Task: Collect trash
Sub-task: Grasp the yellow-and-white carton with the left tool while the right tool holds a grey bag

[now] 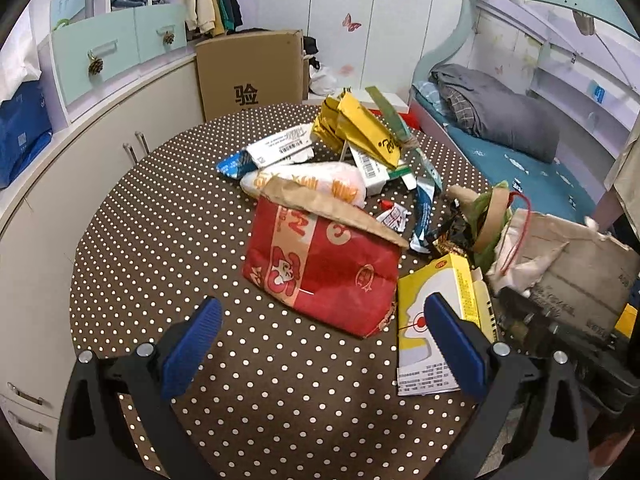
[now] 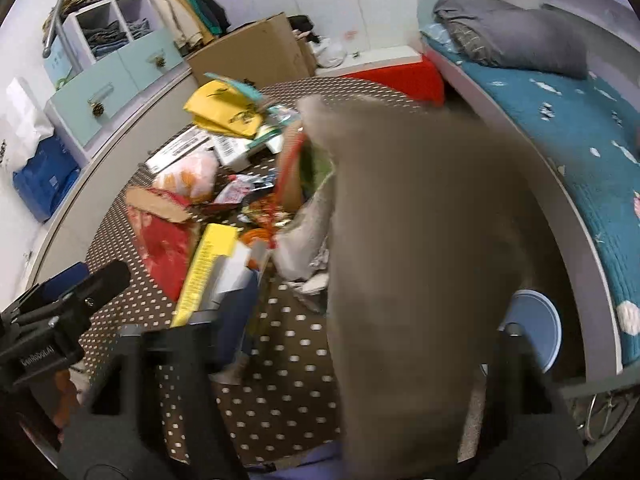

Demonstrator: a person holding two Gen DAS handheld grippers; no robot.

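Note:
Trash lies heaped on a round table under a brown dotted cloth (image 1: pixel 160 240). A red paper bag (image 1: pixel 320 268) lies just ahead of my left gripper (image 1: pixel 324 344), which is open and holds nothing. A yellow box (image 1: pixel 440 308) lies by its right pad. Yellow wrappers (image 1: pixel 364 128) and white cartons are piled further back. At the table's right edge stands a brown paper bag (image 2: pixel 420 260) stuffed with scraps, blurred. My right gripper (image 2: pixel 376 332) straddles it. Its left pad (image 2: pixel 240 312) stands clear of the bag and its right pad is hidden behind it.
A cardboard box (image 1: pixel 248 76) stands behind the table. Cabinets with drawers (image 1: pixel 100 140) run along the left, and a bed with a teal sheet (image 1: pixel 520 168) lies to the right. A round light blue object (image 2: pixel 532 332) sits on the floor beside the bed.

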